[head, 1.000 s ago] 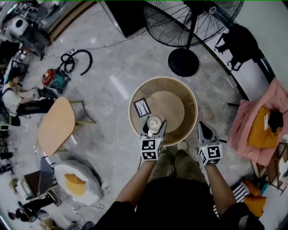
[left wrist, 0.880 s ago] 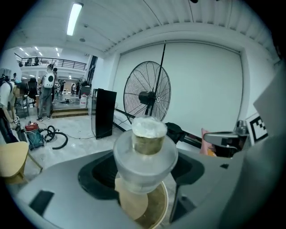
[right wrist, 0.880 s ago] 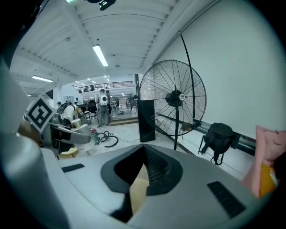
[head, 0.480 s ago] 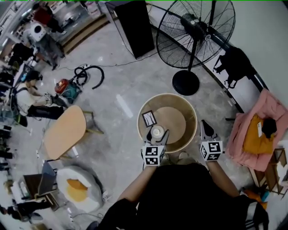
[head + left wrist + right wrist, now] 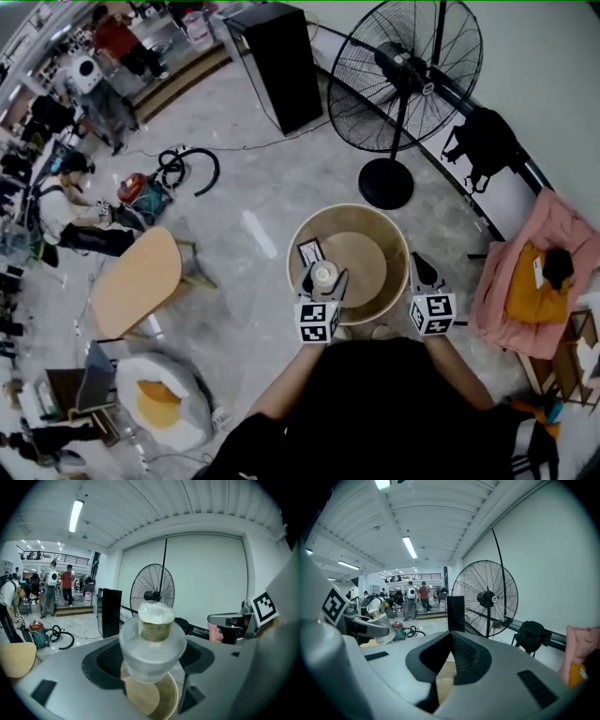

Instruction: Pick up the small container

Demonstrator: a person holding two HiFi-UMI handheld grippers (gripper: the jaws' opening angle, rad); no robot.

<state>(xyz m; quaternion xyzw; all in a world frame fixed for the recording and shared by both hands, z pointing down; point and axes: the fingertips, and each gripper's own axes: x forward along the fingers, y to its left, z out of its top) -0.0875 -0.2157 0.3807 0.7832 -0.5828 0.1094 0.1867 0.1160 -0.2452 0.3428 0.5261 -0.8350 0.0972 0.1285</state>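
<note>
Head view, container: small translucent white plastic container (image 5: 324,275) with a pale lid sat pinched in the left gripper (image 5: 322,280), over the near left edge of the round light-wood table (image 5: 394,246).
Head view, right gripper: right gripper (image 5: 418,264) hung at the table's near right rim, well apart from the container, its jaws drawn to a point.
Head view, surroundings: black-framed white card (image 5: 308,251) lay on the table just far of the container; tall black pedestal fan (image 5: 403,66) stood beyond.
Left gripper view, jaws: both pressed against the container's wide frosted body, its lidded neck upright; the table top showed beneath, clear of it.
Right gripper view, jaws: pressed together at the tips, nothing between them; the left gripper showed at the left edge.
</note>
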